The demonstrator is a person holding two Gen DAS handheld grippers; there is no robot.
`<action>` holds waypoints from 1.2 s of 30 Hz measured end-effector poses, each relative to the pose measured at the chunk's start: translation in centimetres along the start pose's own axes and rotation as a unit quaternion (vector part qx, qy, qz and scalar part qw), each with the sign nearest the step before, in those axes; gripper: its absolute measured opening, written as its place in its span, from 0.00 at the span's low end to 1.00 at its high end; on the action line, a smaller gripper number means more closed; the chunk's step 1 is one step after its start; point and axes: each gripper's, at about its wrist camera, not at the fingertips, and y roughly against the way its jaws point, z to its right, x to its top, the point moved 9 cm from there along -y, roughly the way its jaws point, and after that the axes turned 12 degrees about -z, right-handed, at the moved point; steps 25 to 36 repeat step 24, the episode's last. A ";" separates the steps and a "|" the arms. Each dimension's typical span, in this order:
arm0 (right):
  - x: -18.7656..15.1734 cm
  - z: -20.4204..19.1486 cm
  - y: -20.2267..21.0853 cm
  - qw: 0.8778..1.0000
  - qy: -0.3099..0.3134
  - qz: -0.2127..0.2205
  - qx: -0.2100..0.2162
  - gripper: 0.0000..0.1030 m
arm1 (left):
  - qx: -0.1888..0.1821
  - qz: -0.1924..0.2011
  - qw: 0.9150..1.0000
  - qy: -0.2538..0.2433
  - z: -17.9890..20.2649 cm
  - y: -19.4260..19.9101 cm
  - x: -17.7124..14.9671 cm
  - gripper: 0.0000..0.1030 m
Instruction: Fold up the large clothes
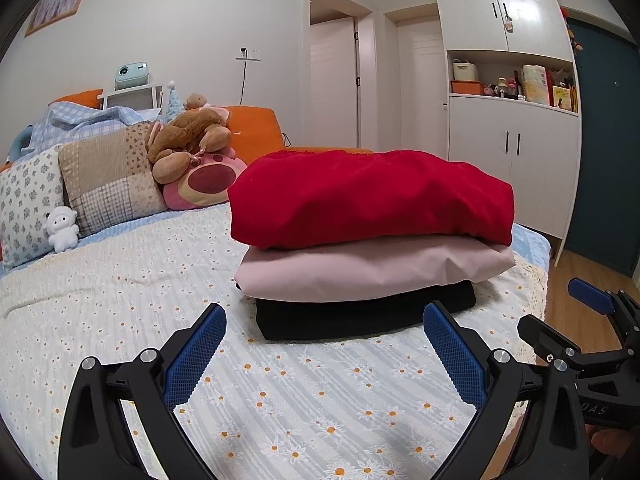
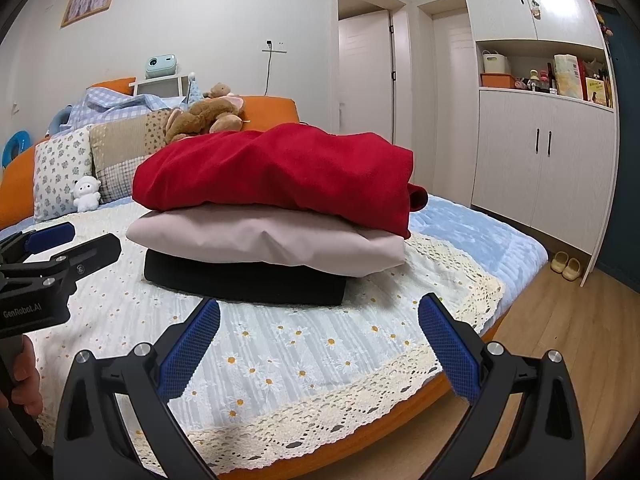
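Three folded garments are stacked on the bed: a red one on top, a pale pink one in the middle, a black one at the bottom. My left gripper is open just in front of the stack, holding nothing. My right gripper is open too, a little short of the stack near the bed's front edge. Each gripper shows in the other's view: the right gripper at the right edge, the left gripper at the left edge with a hand under it.
The bed has a daisy-print cover with a lace hem. Pillows and plush toys lie at the headboard. A white cupboard and doors stand behind; wooden floor and slippers to the right.
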 end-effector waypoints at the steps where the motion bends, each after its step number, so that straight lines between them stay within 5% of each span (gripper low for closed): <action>1: 0.0 0.0 0.0 1.000 0.000 0.000 0.000 0.95 | -0.001 0.000 1.000 -0.001 0.0 0.0 0.0 0.97; 36: -0.5 -0.2 -1.0 1.000 -0.004 -0.014 0.004 0.95 | -0.011 0.001 1.000 -0.022 0.5 0.0 -0.3 0.97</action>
